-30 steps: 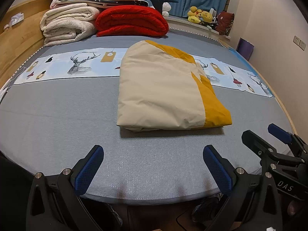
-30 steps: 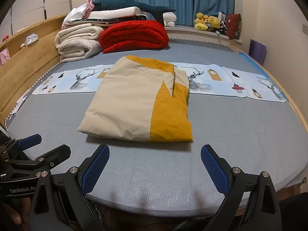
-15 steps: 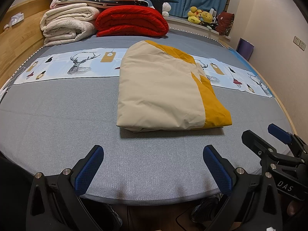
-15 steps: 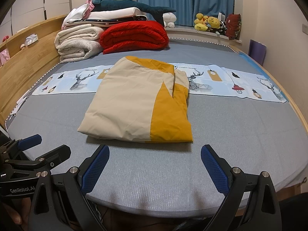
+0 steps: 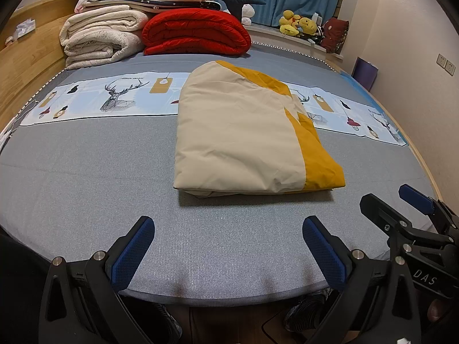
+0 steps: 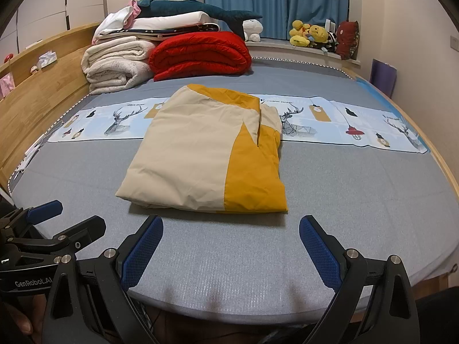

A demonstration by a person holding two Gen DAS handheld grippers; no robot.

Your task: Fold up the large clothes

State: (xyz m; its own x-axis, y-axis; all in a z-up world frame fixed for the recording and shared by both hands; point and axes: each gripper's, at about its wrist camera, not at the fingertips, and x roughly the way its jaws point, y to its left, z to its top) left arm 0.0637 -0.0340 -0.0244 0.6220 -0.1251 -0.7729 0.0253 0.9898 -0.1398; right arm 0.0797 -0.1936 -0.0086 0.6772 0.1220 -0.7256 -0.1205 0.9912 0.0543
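Our left gripper [image 5: 228, 248] hangs over the near edge of the bed with its blue-padded fingers [image 5: 133, 253] spread wide and nothing between them. Our right gripper [image 6: 231, 246] sits just beside it at the same edge, equally wide and empty; each shows up at the side of the other's view. Neither touches the cloth.

Ahead of both, a little way in from the near edge, we see the folded garment [image 5: 243, 140], a cream and mustard-yellow piece lying flat on the grey mattress cover [image 5: 86, 177] as a thick rectangular bundle, cream to the left and yellow along its right side. Its far end overlaps the printed band [image 5: 114, 97] of deer and lamps that runs across the bed.

Beyond that, against the wooden headboard [image 6: 37, 97] at the far left, we see a stack of cream blankets [image 5: 100, 40] and next to it a rolled red quilt [image 5: 195, 33], with white bedding and a dark plush shark on top. Blue curtains [image 6: 275, 0] and yellow plush toys [image 6: 308, 35] sit at the back
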